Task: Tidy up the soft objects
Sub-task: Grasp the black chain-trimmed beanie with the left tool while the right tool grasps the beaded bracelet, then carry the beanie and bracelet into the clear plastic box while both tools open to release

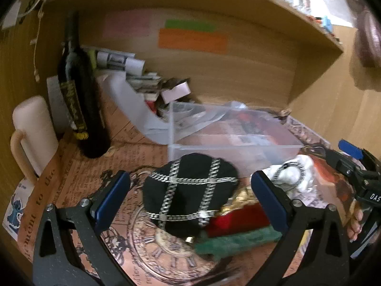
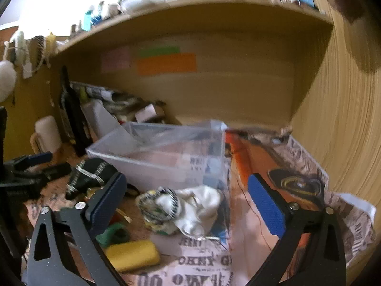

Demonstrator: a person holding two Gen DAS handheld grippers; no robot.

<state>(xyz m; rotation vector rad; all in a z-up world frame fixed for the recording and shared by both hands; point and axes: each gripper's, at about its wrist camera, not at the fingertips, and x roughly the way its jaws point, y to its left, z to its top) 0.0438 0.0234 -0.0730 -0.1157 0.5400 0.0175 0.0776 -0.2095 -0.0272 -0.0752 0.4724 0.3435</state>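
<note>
I have both hand-held grippers spread and empty: the left hand-held gripper (image 1: 190,195) frames the black chained pouch (image 1: 190,190) on the table (image 1: 78,174), the right hand-held gripper (image 2: 188,202) the white pouch (image 2: 197,205). Next, probably: close, lift, drop into the clear bin (image 2: 166,152).

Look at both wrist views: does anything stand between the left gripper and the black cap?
Nothing visible does. The left gripper is open, and the black cap lies on the desk straight ahead between its fingers. The clear box stands behind the cap, not in front.
</note>
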